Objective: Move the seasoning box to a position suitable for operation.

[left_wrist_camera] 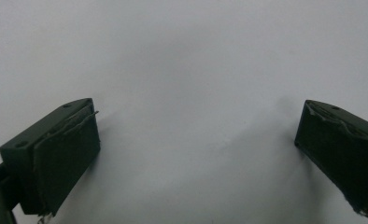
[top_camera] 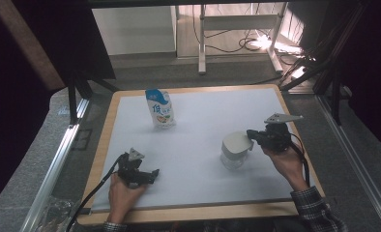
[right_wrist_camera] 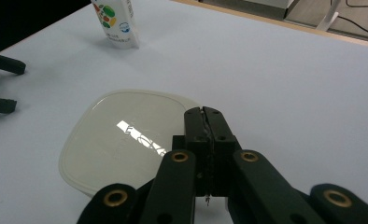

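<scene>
On the white table (top_camera: 203,159), at its near left corner, the person's left hand (top_camera: 122,193) rests with the left gripper (top_camera: 153,175) low over bare surface, jaws released and spread wide with nothing between them; the left gripper view confirms the broad gap, the left gripper (left_wrist_camera: 196,144) showing only plain white table (left_wrist_camera: 182,56) between its two black pads. Farther back and slightly to the right, a blue-and-white drink carton (top_camera: 160,109) stands upright, well apart from both grippers; the right gripper view catches the lower part of the carton (right_wrist_camera: 114,23) near the top left of its frame. Right of centre sits a clear container (top_camera: 234,157) topped by a white, rounded-square lid (top_camera: 237,141). The right hand (top_camera: 286,162) holds the right gripper (top_camera: 250,136) against the lid's right edge. Seen from the right gripper view, the right gripper (right_wrist_camera: 204,122) has its jaws pressed tightly together at the rim of the glossy lid (right_wrist_camera: 121,140); whether they actually pinch the lid's edge cannot be told.
</scene>
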`<state>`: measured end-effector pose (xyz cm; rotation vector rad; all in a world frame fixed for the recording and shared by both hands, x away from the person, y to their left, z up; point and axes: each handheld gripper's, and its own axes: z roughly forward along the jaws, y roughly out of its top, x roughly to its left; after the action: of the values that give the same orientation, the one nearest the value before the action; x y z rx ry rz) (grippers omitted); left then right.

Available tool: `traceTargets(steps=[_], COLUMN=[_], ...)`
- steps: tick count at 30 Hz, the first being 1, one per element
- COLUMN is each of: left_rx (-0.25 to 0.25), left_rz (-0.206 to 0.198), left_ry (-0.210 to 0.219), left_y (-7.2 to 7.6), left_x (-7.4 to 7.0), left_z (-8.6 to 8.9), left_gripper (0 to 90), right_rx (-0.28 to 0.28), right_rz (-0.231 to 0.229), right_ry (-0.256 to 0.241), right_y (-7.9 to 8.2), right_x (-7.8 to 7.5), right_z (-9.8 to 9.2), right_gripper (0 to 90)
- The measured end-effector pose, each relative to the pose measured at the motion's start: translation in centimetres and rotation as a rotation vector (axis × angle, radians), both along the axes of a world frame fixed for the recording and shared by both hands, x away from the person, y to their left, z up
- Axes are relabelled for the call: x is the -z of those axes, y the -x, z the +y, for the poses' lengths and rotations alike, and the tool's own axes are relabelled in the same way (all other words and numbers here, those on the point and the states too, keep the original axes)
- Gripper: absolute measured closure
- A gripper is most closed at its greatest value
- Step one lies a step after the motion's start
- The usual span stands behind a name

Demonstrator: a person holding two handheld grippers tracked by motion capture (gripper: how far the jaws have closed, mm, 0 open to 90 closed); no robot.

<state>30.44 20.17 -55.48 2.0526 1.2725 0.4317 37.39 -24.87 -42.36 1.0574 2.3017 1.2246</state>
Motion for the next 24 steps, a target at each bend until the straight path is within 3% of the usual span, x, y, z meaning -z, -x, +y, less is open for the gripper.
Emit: traceTargets(steps=[24], left_rx=[0.006], left_rz=[0.000], left_ry=[-0.006], left_y=[-0.02], left_x=[-0.02], left_z=[0.05], left_gripper=[0.0], right_rx=[-0.015], right_rz=[-0.031], right_ry=[0.036], right_y=[-0.04], right_x=[0.16], right_z=[-0.05], right_gripper=[89.6])
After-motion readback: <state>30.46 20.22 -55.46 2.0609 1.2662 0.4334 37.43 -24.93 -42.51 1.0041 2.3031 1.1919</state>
